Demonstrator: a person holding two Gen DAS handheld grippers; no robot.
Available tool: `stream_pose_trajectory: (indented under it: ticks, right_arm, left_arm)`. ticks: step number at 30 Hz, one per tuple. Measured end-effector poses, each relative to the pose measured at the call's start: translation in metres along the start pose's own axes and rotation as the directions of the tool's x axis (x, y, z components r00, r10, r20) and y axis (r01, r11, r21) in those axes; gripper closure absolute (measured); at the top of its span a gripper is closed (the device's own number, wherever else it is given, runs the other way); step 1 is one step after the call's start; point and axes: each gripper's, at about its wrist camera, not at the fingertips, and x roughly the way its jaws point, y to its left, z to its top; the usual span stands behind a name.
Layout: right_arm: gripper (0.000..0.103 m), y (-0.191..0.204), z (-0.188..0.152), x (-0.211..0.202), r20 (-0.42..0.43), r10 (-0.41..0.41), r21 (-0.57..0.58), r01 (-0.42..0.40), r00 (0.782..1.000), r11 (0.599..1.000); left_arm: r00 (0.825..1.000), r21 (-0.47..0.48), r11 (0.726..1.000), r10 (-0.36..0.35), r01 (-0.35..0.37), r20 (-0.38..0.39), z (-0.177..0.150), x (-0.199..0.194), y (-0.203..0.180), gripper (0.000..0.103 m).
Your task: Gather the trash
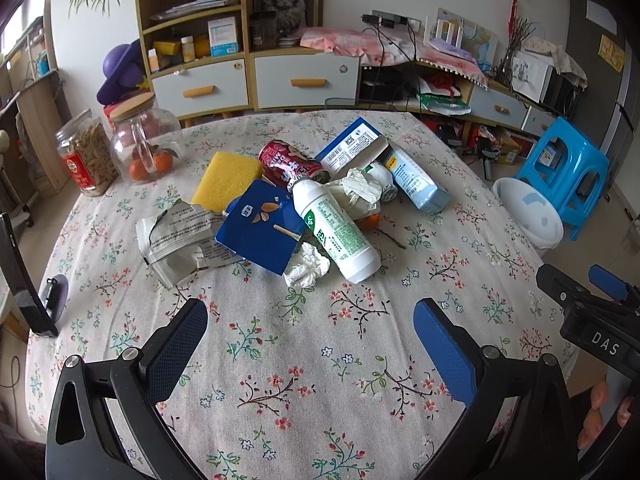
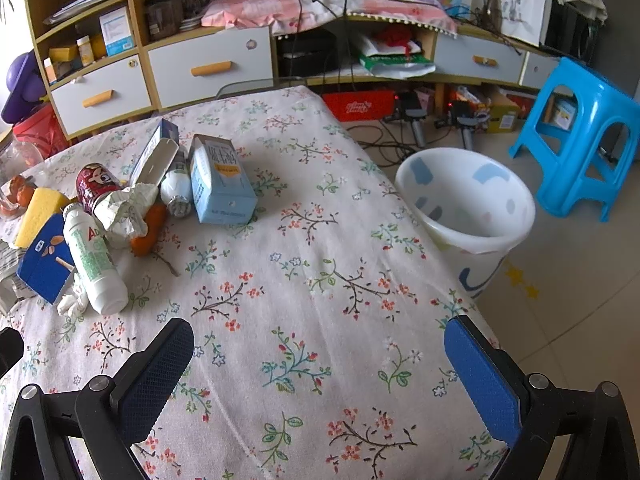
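From the left wrist view, the left gripper (image 1: 310, 332) is hanging wide open low in the frame, nothing between its blue pads, over the flowery tablecloth (image 1: 320, 380). The trash pile is sitting mid-frame, well apart from the fingers: a white bottle with green label (image 1: 336, 232) is lying tilted across a blue pouch (image 1: 260, 232), a crumpled tissue (image 1: 306, 270) is touching the bottle's lower side, a yellow sponge (image 1: 226, 178) and a crushed red can (image 1: 288, 164) are lying behind, and a torn silver wrapper (image 1: 180, 240) is lying to the left. A light blue carton (image 1: 416, 182) is lying on the pile's right. The white bin (image 1: 528, 212) is peeking past the table edge at the right, next to a blue stool (image 1: 568, 176). Switching to the right wrist view, the right gripper (image 2: 318, 364) is also gaping wide and empty at the bottom. The pile is crowding the left side here, and the bin (image 2: 468, 216) is standing on the floor just beside the table at the right.
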Motion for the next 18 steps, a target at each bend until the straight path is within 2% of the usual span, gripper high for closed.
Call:
stream_pose_trajectory:
  ticks: [18]
  right_arm:
    - [0.0, -0.0002, -0.0002, 0.0, 0.0, 0.0, -0.001, 0.0, 1.0, 1.0]
  left_arm:
    - [1.0, -0.006, 1.0, -0.003, 0.003, -0.006, -0.0017, 0.0003, 0.0014, 0.0]
